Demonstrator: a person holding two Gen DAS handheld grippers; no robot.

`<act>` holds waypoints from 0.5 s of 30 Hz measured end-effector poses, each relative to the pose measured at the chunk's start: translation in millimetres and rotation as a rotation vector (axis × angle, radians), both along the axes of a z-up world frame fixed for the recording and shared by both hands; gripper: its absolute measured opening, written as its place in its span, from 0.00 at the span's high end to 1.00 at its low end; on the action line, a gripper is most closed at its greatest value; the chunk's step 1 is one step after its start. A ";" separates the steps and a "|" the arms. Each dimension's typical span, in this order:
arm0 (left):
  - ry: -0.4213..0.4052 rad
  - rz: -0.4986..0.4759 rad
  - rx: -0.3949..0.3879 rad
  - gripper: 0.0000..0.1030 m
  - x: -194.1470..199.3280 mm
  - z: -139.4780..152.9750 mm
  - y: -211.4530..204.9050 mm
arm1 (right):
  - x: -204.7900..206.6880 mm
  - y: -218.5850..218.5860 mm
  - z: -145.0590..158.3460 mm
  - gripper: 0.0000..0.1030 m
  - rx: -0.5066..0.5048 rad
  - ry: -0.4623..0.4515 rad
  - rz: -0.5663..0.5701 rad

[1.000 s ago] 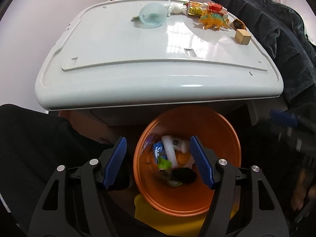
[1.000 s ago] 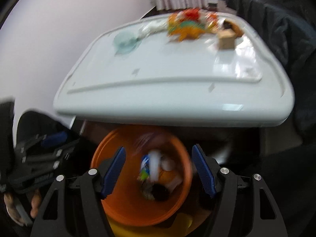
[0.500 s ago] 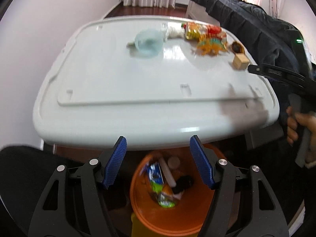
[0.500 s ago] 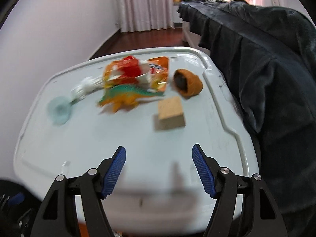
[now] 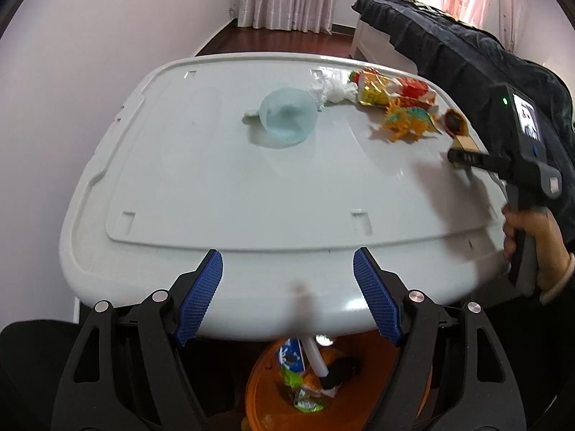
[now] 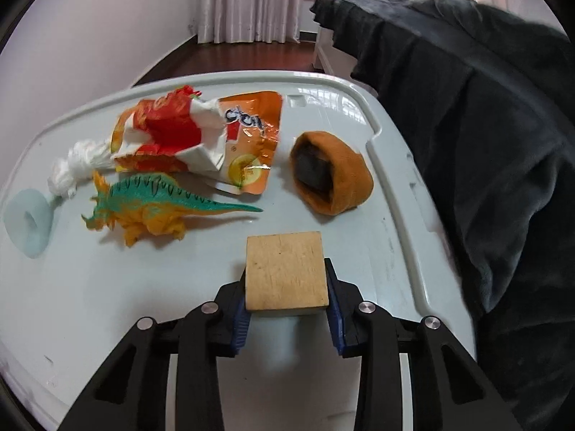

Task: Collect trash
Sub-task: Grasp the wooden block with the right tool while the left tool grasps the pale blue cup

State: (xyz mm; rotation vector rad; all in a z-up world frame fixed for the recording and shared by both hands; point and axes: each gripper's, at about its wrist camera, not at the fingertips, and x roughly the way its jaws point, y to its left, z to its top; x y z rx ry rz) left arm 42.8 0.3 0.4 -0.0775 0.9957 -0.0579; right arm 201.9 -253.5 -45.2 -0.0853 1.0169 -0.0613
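On table (image 6: 107, 305), right claw (image 6: 287, 309) has just closed, gripping wood block (image 6: 286, 273); left claw (image 5: 287, 298) wide, empty.

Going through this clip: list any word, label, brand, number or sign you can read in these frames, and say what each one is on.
Orange snack wrapper: white and blue lettering near its top, too distorted to read.
Red and white wrapper: gold print, crumpled, unreadable.
Blue packet in the orange bin: print too small to read.
Screen on the right gripper's body: shows a picture, no legible text.
Nothing else carries writing.

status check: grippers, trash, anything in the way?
Right gripper just closed on wooden block. Left gripper open, empty. Wrappers on table. Nothing blocking.
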 end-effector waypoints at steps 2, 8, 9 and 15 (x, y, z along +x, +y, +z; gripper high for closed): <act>-0.007 0.009 -0.003 0.29 9.0 0.2 -0.8 | -6.5 0.8 3.1 0.66 0.028 -0.008 0.009; -0.051 0.047 0.032 0.29 48.1 5.0 -5.4 | -42.8 -7.1 35.6 0.66 0.241 -0.054 0.015; -0.060 0.048 0.038 0.29 60.4 5.9 -8.1 | -48.5 -7.6 38.1 0.66 0.271 -0.059 0.019; -0.100 0.038 0.054 0.28 113.2 4.4 -25.2 | -74.3 4.8 44.9 0.66 0.263 -0.094 0.091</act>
